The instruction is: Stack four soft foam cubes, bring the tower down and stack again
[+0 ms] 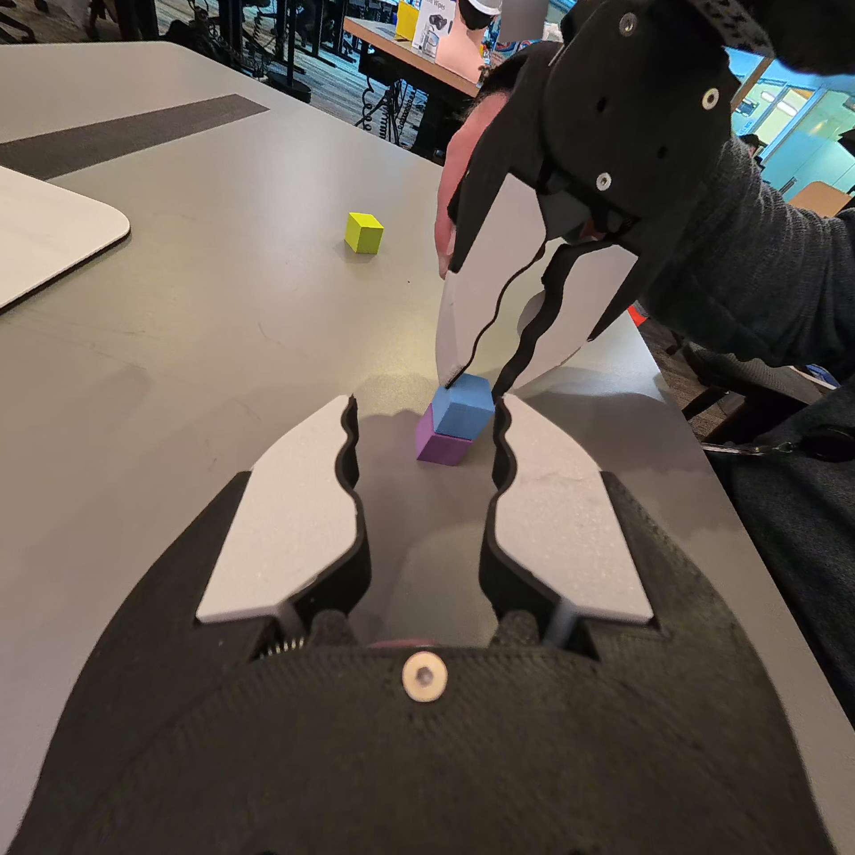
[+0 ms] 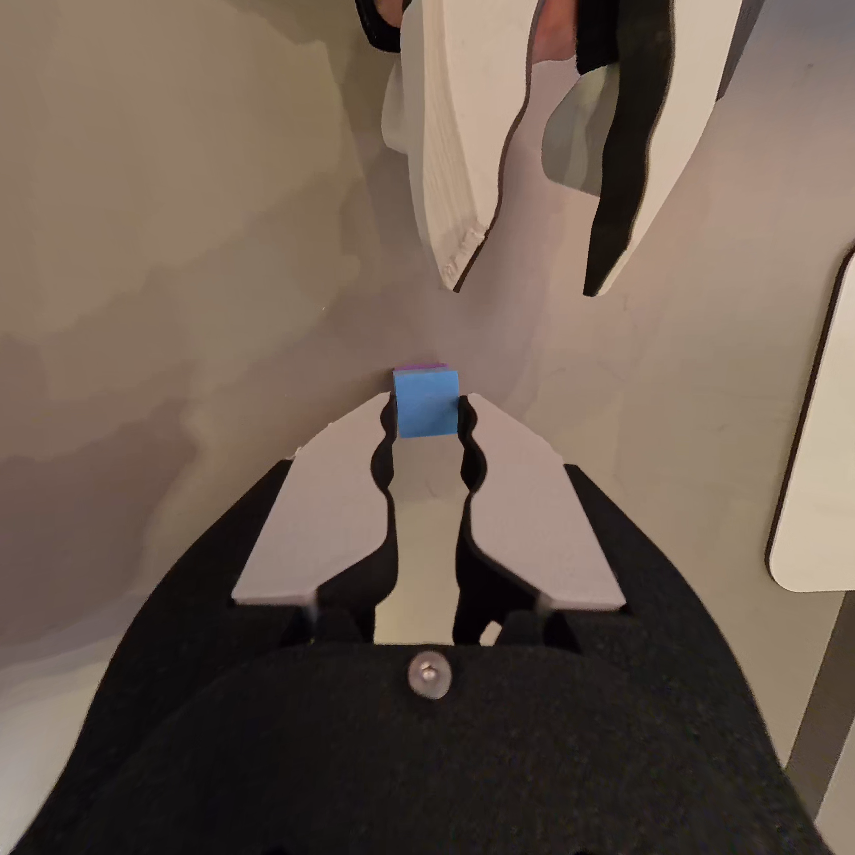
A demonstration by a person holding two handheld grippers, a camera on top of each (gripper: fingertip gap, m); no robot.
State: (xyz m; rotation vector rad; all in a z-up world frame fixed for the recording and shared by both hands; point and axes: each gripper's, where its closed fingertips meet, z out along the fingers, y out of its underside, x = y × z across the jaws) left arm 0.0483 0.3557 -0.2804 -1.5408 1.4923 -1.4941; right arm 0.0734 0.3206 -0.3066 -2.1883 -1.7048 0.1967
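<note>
A blue foam cube (image 1: 462, 409) sits on a purple foam cube (image 1: 439, 446) on the grey table (image 1: 231, 347), slightly offset from it. My right gripper (image 2: 426, 402) comes down from above and is shut on the blue cube (image 2: 425, 407), one pad on each side. It also shows in the left wrist view (image 1: 473, 388). Only a sliver of the purple cube (image 2: 421, 368) shows under the blue one. My left gripper (image 1: 426, 402) is open and empty, its fingertips short of the stack. It shows farther off in the right wrist view (image 2: 523, 287). A yellow-green cube (image 1: 364, 232) lies alone farther back.
A white board (image 1: 46, 231) lies on the table at the left, and shows at the right edge of the right wrist view (image 2: 823, 462). A dark strip (image 1: 129, 134) crosses the table's far part. The table's edge (image 1: 684, 416) runs close to the right of the stack.
</note>
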